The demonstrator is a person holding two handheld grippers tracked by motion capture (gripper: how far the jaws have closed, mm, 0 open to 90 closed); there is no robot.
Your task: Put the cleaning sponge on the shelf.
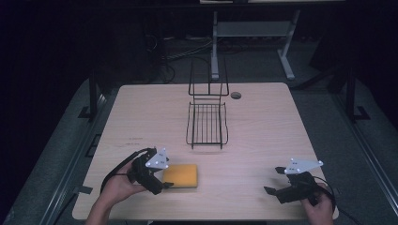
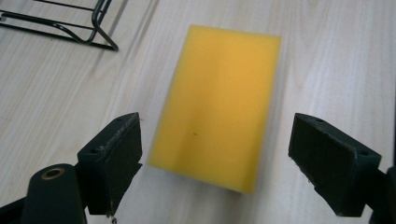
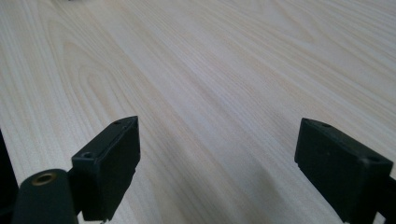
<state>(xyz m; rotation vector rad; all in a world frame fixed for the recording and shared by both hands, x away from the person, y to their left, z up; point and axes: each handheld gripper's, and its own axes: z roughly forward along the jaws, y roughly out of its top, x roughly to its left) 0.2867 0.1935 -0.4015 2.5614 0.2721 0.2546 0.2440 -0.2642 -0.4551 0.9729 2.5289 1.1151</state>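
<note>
As the yellow sponge [image 2: 217, 105] lay flat near the table's [image 1: 263, 122] left front, the left gripper [image 2: 215, 163] straddled its near end, jaws spread. The step looked like the approach to a grasp; next it needed to advance and close. The right gripper [image 1: 280, 181] waited spread at the right.

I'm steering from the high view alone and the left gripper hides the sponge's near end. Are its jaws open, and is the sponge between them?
Observer: The left gripper is open; its jaws stand either side of the sponge, not touching it.
Operator: Is the rack in the way?
Observer: No. In the left gripper view a corner of the rack lies apart from the sponge, with bare table between.
Operator: And the right gripper, anything in it?
Observer: The right gripper is open, with bare wood between its jaws.
</note>
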